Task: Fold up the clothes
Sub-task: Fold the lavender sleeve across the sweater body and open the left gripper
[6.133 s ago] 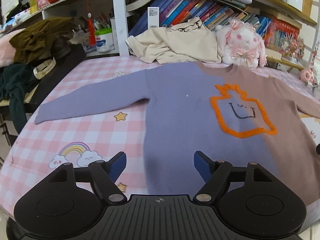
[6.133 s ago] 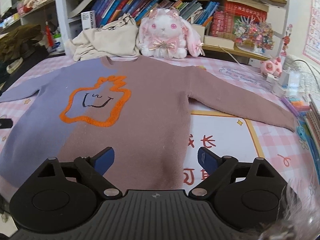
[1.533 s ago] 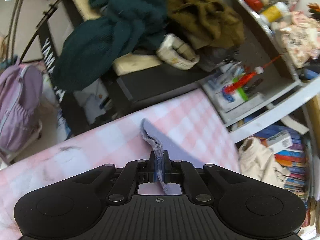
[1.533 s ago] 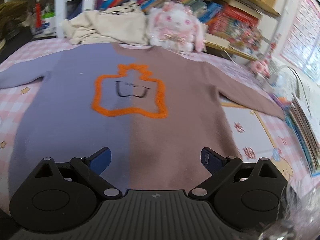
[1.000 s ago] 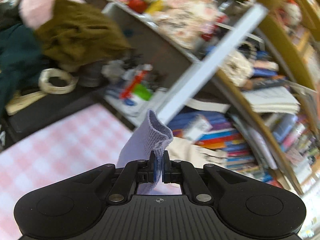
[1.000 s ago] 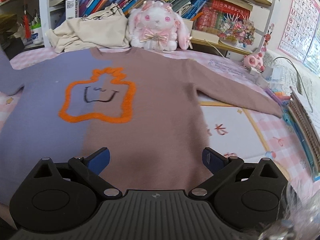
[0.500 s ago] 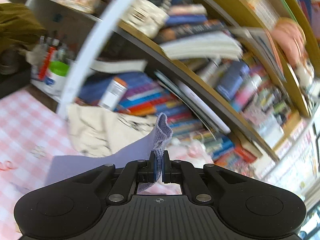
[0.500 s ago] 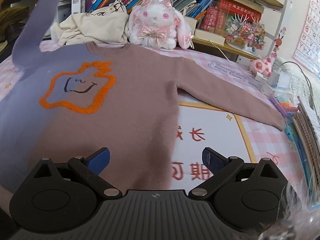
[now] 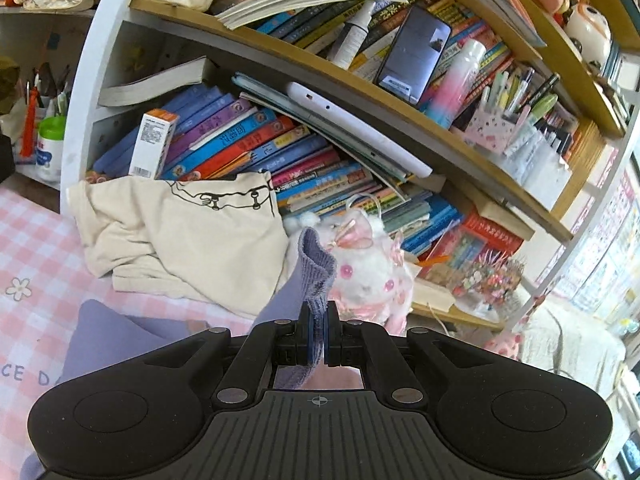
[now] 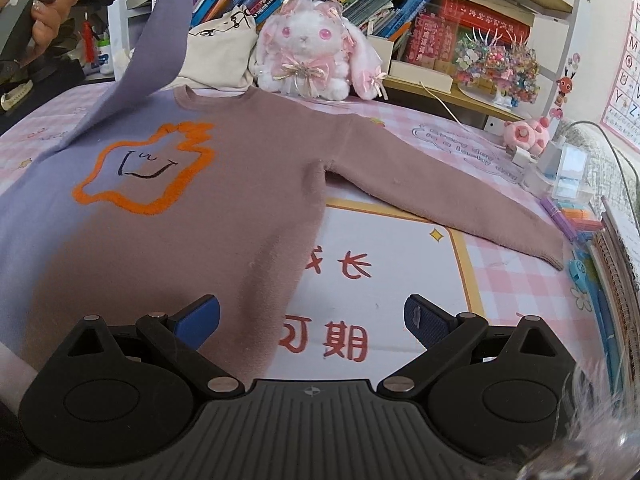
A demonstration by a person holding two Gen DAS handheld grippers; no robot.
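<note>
While left gripper (image 9: 318, 338) lifts purple cuff (image 9: 316, 264), rt gripper (image 10: 312, 316) hovers agape.

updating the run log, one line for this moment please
left gripper: shut on purple sleeve, lifted | right gripper: open, over sweater hem | pink sleeve: flat

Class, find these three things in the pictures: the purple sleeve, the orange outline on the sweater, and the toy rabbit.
purple sleeve (image 10: 158, 36): right wrist view, middle of the lifted sleeve.
orange outline (image 10: 188, 178): right wrist view, its right edge.
toy rabbit (image 10: 306, 40): right wrist view, its face.
</note>
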